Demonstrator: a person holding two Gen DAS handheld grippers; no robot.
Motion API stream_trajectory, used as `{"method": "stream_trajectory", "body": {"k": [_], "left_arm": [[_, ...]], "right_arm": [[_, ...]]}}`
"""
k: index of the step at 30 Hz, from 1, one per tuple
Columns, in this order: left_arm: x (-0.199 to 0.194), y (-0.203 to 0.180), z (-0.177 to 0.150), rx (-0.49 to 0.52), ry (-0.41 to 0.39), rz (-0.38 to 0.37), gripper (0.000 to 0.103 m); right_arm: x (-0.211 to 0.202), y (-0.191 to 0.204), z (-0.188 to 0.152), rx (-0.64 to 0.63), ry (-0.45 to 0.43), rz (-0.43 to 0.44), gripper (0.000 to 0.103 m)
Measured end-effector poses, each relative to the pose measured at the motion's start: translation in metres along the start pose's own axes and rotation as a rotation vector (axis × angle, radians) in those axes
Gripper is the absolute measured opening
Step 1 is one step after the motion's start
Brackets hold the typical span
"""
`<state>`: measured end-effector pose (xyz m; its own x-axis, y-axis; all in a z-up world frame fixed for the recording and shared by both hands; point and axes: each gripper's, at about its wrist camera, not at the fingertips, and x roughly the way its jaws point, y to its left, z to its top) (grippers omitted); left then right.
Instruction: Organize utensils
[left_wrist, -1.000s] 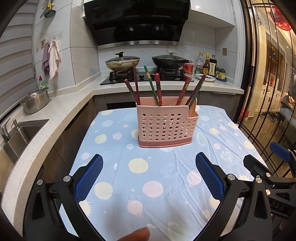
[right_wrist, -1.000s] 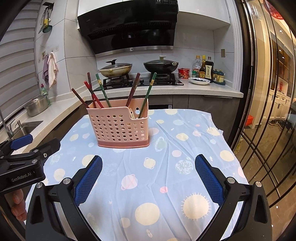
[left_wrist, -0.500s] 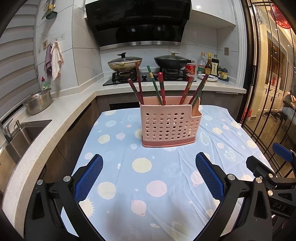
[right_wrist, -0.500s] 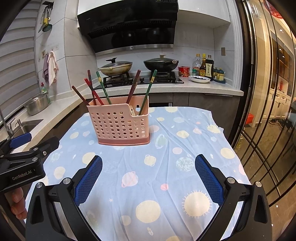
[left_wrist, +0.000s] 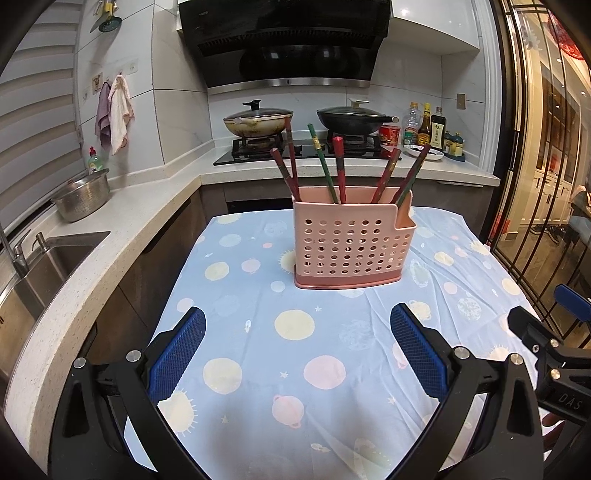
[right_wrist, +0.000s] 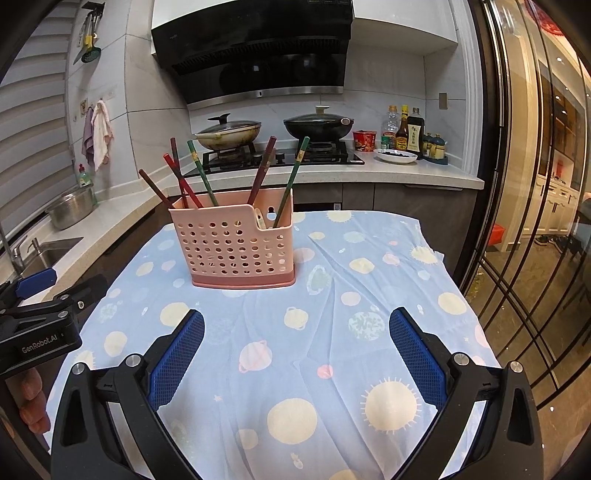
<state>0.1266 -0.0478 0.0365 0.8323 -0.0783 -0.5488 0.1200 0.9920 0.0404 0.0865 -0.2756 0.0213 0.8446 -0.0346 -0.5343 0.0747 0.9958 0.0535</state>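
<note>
A pink perforated utensil basket stands upright on the blue planet-print tablecloth; it also shows in the right wrist view. Several red, brown and green chopsticks lean in it, also seen in the right wrist view. My left gripper is open and empty, held back from the basket above the cloth. My right gripper is open and empty, to the right of the left one and equally far from the basket.
A stove with two lidded pans and sauce bottles stands behind the table. A counter with a steel bowl and a sink runs along the left. Glass doors are on the right.
Both grippers have risen and pulled back slightly; the basket sits lower in both views. Both stay open. The basket and chopsticks have not moved.
</note>
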Motion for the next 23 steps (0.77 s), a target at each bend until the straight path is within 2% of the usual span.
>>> {"method": "stream_trajectory", "body": {"k": [23], "left_arm": [[0.011,0.016,-0.005,-0.032,0.017,0.035,0.096]], "right_arm": [[0.008,-0.022,0.000,0.040,0.000,-0.051,0.097]]}}
